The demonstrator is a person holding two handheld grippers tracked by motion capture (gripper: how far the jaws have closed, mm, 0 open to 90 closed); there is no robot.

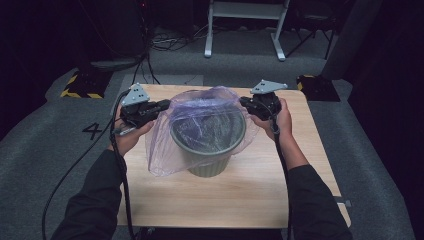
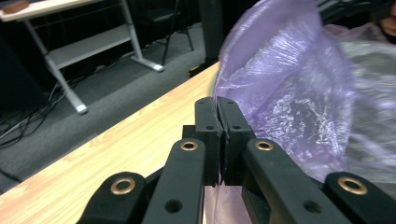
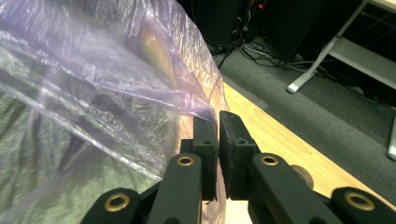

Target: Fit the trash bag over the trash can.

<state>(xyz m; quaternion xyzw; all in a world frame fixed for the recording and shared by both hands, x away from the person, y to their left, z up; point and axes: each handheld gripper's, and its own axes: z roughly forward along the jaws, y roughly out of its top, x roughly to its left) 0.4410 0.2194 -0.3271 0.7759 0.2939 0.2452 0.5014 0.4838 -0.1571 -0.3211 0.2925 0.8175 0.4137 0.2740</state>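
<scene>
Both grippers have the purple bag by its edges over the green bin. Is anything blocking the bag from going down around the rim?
Nothing visible does. The purple bag is pinched by the left gripper and right gripper on opposite sides of the green bin, and the wooden table around the bin is bare.

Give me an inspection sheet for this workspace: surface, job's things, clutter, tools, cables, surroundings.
Surface: light wooden table, bare around the bin.
Job's things: green waste bin standing upright at the table's middle; purple plastic bag stretched over its mouth, its left side hanging down the outside.
Clutter: nothing seen.
Tools: left tool shut on the bag's edge; right tool shut on the opposite edge.
Cables: one black cable trails from the left tool along the forearm; loose cables on the floor behind.
Surroundings: grey carpet, white table frame, dark room.
</scene>
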